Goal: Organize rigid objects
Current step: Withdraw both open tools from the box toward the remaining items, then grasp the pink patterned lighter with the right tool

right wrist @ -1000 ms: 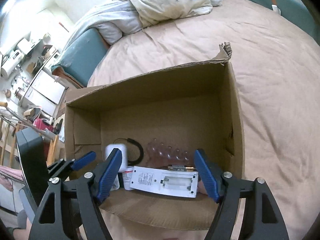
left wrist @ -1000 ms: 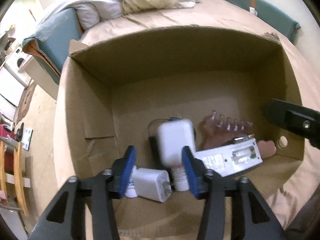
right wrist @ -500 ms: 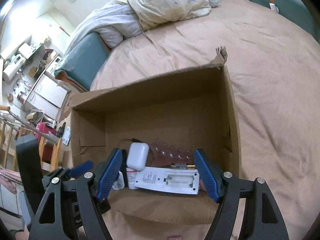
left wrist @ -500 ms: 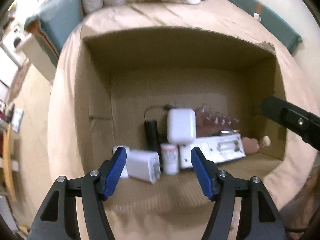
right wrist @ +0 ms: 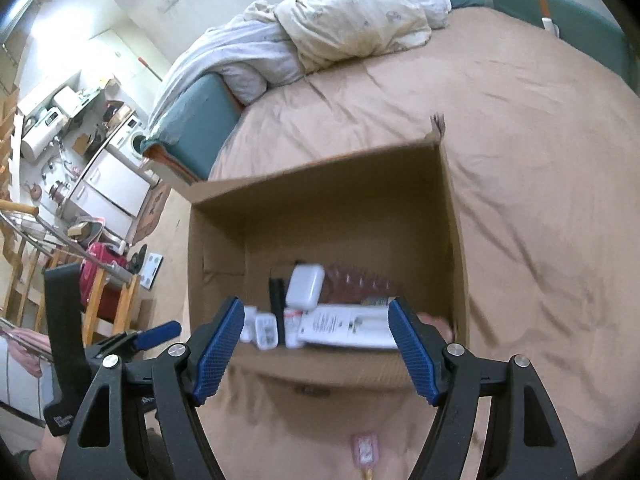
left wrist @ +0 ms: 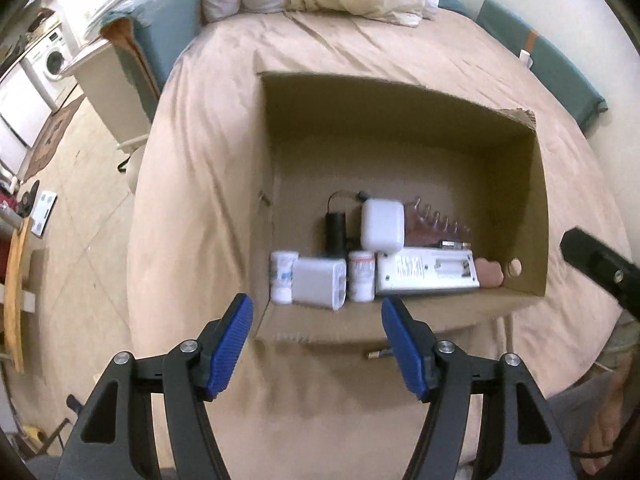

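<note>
An open cardboard box (left wrist: 400, 120) (right wrist: 328, 184) stands on the bed. In it lie a white earbud case (left wrist: 382, 225) (right wrist: 306, 286), a white charger block (left wrist: 318, 283), two small white bottles (left wrist: 283, 276), a white remote-like device (left wrist: 428, 272) (right wrist: 348, 326), a black cylinder with cord (left wrist: 335, 232) and a pink ridged piece (left wrist: 436, 226). My left gripper (left wrist: 316, 346) is open and empty, above the box's near edge. My right gripper (right wrist: 316, 350) is open and empty, also at the near edge.
A small metal item (left wrist: 380, 354) lies on the tan bedsheet in front of the box. A pink tag (right wrist: 364, 450) lies on the sheet below my right gripper. Rumpled bedding (right wrist: 340, 28) is piled at the bed's far end. The floor drops off to the left.
Both grippers have pulled back and up out of the box. My left gripper's jaws opened wider. The charger block and bottles lie where they were.
</note>
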`<state>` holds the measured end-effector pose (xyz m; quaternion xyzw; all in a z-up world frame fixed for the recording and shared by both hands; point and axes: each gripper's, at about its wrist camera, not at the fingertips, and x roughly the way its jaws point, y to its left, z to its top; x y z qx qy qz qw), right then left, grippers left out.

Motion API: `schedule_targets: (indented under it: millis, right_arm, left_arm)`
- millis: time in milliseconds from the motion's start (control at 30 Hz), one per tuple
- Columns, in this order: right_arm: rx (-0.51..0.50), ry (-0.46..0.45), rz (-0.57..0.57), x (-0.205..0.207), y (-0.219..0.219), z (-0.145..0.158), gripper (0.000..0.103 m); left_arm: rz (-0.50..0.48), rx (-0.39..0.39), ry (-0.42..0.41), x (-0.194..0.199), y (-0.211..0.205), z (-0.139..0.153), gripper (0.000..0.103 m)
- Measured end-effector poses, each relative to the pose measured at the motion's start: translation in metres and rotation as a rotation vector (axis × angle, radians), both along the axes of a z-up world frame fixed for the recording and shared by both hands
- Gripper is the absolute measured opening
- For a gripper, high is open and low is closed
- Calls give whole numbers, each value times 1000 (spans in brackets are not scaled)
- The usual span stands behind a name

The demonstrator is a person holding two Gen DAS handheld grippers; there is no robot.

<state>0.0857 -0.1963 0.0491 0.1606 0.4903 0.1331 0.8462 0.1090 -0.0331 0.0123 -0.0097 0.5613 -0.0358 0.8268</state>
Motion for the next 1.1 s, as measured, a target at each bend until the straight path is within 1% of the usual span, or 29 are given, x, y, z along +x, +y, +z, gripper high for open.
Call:
schedule_targets:
  millis: [167,333,400,533,667,733,767,833,900,933,1033,1100]
  right_arm:
    - [-24,32,14,-20,6,-8,79]
    - [-46,52,24,-35,9,-12,79]
    - [-52,65,25,-41,10,-15,79]
    - [-72,102,30,-51,10,-26,79]
    - [-88,139,22,-59,8,-39,79]
    - [-100,183,21,-61,8,-50,79]
    - [-106,222,26,-62,8,-60,79]
    - [-118,335,50,-67,11,-89,79]
    - [-165,468,73,-70,16,-119,79]
    - [-179,504,84,-71,19,-129,79]
    - [-242,568,119,-75,30,-149,79]
    - [-301,582,164,-78,42,-157,79]
  left_arm:
    - [2,-16,33,-23,6,-6,64]
    - [-8,-4,27,-40,5,-7,64]
    - [-11,-11,32,-46,3,-9,64]
    - [-20,-29,45,-53,-3,-15,64]
    - [-33,-19,44,-55,-7,-24,64]
    - [-37,-7,43,-55,-7,-29,64]
    - [-35,0,45,-55,-6,-33,64]
    - [-29,5,48,-57,-2,-40,64]
    - [-12,23,58,-56,0,-49,64]
    - [-4,24,66,-55,1,-53,64]
    - [5,12,67,-51,3,-54,64]
    - [5,8,64,-51,3,-52,64]
